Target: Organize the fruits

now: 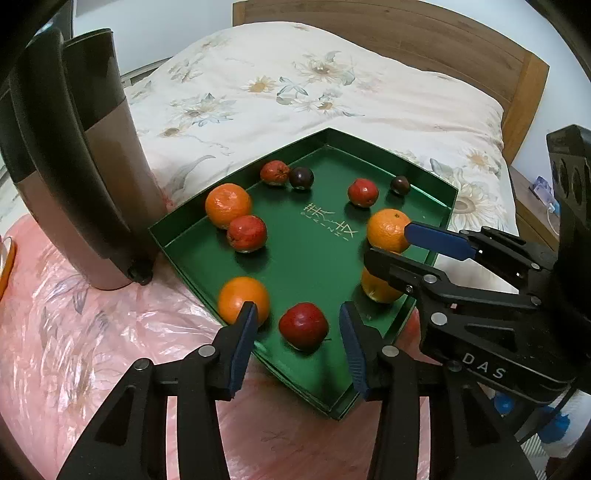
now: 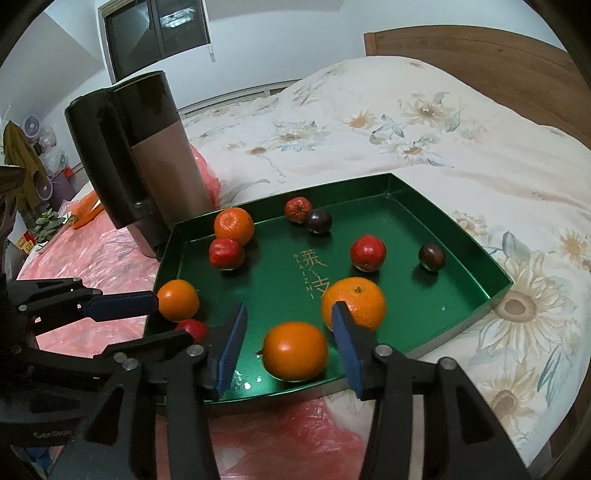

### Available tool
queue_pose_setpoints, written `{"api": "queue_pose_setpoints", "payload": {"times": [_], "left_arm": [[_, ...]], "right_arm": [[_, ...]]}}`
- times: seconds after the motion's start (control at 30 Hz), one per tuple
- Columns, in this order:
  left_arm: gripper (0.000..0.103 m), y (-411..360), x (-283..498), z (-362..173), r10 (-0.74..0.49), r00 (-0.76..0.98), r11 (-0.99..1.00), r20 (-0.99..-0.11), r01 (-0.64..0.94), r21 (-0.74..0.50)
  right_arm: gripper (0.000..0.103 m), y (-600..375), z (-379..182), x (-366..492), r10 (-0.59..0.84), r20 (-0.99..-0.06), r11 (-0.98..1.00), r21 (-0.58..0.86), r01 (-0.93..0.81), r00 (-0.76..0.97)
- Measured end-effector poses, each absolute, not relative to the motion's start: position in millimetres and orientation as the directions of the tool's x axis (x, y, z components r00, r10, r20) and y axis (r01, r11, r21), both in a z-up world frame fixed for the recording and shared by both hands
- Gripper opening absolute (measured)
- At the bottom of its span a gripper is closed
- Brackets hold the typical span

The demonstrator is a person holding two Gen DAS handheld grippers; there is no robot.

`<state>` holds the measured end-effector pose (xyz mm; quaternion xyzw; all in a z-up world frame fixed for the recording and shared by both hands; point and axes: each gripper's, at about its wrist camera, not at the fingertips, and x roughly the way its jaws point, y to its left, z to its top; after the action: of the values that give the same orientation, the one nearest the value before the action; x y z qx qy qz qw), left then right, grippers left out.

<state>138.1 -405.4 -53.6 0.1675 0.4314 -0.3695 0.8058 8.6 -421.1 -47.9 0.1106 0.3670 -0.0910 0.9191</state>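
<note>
A green tray (image 1: 184,236) (image 2: 495,291) lies on the bed and holds several oranges, red fruits and two dark plums (image 2: 319,220). My left gripper (image 1: 297,325) is open, its fingers on either side of a red apple (image 1: 303,325) at the tray's near edge, beside an orange (image 1: 242,299). My right gripper (image 2: 290,328) is open around an orange (image 2: 294,355) near the tray's front, with a second orange (image 2: 356,301) just behind its right finger. Each gripper shows in the other's view, the right one (image 1: 399,247) and the left one (image 2: 173,314).
A tall brown and black jug (image 1: 74,158) (image 2: 147,155) stands left of the tray on pink plastic sheeting (image 1: 92,332). A flowered quilt (image 2: 406,122) covers the bed, with a wooden headboard (image 1: 406,33) behind. A carrot (image 2: 85,214) lies far left.
</note>
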Motion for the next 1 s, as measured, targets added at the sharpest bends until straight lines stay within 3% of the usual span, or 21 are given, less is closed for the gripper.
{"api": "queue_pose_setpoints", "payload": {"times": [0.27, 0.4, 0.67, 0.87, 1.0], "left_arm": [[0.048, -383.6, 132.0, -35.2, -0.455, 0.383, 0.700, -0.804, 0.711, -0.058], [0.053, -362.2, 126.1, -22.7, -0.447, 0.415, 0.735, -0.792, 0.675, -0.061], [0.055, -297.5, 107.1, -2.9, -0.400, 0.506, 0.821, -0.764, 0.568, -0.053], [0.065, -237.6, 90.1, 4.4, -0.358, 0.566, 0.880, -0.743, 0.470, -0.066], [0.076, -200.9, 75.5, 5.6, -0.311, 0.609, 0.914, -0.729, 0.403, -0.053]], "right_arm": [[0.073, -415.4, -31.5, -3.1, -0.097, -0.678, 0.955, 0.142, 0.259, 0.729], [0.086, -404.0, -20.6, -10.7, -0.098, -0.670, 0.959, 0.133, 0.249, 0.736], [0.103, -358.3, 0.5, -25.2, -0.064, -0.653, 0.977, 0.114, 0.182, 0.754], [0.103, -313.4, 9.6, -31.6, -0.035, -0.645, 0.987, 0.098, 0.127, 0.763], [0.103, -282.1, 13.2, -32.6, -0.032, -0.638, 0.993, 0.065, 0.096, 0.770]]}}
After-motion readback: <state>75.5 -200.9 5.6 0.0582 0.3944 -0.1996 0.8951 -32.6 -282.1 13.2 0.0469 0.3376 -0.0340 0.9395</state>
